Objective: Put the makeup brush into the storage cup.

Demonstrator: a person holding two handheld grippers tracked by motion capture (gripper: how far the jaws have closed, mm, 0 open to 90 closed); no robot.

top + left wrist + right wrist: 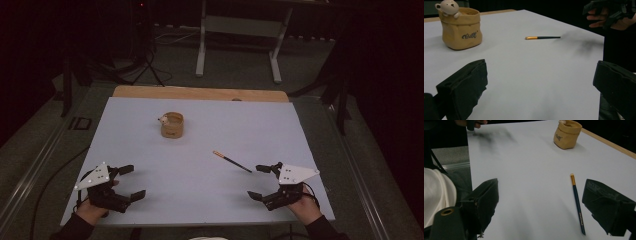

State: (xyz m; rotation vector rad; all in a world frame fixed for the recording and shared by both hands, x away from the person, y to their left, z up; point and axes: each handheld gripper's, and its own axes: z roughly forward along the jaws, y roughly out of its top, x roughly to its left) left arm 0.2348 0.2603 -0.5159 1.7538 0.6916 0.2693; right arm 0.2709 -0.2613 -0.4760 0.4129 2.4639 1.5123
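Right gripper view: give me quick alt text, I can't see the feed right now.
A dark blue pencil with a gold end lies on the white table just inside the right gripper's open right-hand jaw, untouched. A tan pot stands farther back on the table.

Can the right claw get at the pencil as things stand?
Probably yes. The right claw is open and empty, and the pencil lies flat on bare table just ahead of it, with nothing between them. The pouch sits well off to the side.
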